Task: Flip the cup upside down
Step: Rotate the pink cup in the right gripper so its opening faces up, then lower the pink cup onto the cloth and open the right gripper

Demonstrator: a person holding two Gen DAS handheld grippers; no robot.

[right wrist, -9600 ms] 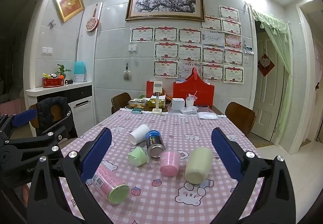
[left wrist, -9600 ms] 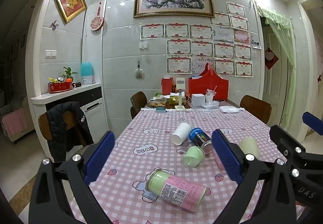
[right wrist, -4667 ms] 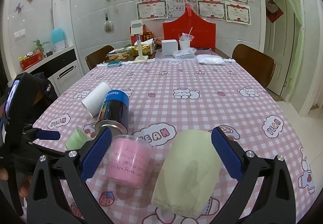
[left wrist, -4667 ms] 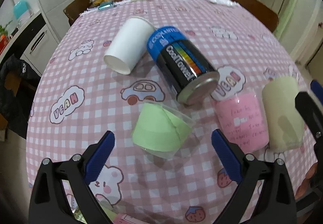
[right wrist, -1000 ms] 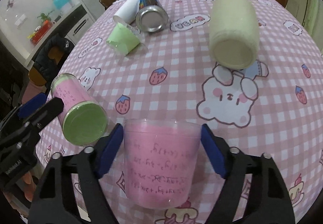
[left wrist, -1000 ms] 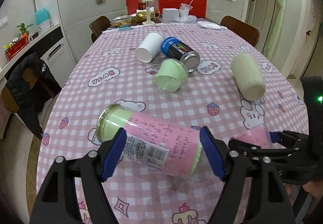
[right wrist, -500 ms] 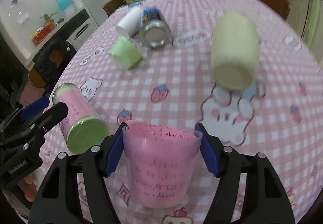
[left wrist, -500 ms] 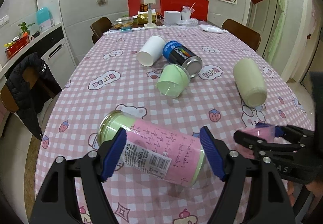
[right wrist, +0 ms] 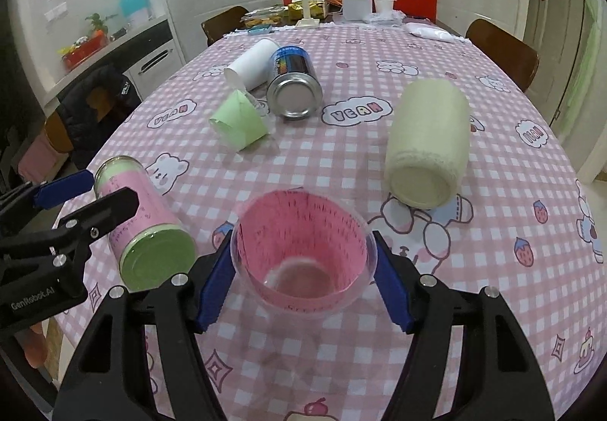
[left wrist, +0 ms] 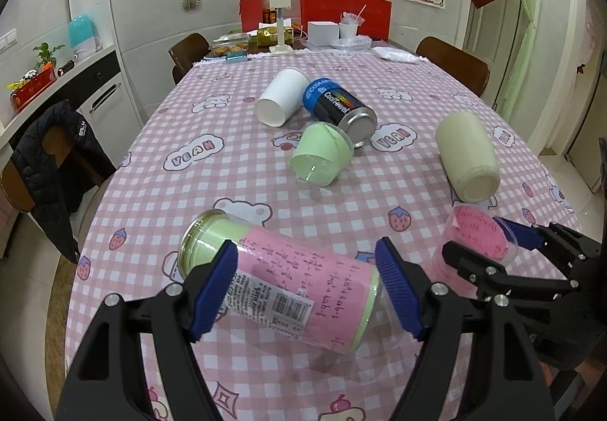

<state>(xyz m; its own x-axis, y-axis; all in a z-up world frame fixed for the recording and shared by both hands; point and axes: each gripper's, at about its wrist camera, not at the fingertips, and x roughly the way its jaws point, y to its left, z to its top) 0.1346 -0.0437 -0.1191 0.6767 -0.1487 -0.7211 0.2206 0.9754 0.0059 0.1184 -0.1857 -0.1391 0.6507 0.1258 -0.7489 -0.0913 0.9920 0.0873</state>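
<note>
Pink cup (right wrist: 303, 261) now tilted, beside jar (right wrist: 140, 223)

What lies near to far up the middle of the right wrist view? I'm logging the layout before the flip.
Pink cup in the right gripper → green paper cup lying on its side → metal can → white paper cup → white box at the table's far end.

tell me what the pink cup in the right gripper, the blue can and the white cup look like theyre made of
Pink cup: seemingly clear glossy plastic with a pink paper lining; the rim and base are see-through.
Blue can: metal, judging by its shiny silver end, with a printed glossy wrap.
White cup: probably paper; matte, opaque, with a thin rolled rim.
Right gripper: its blue pads look like ribbed rubber or plastic.
</note>
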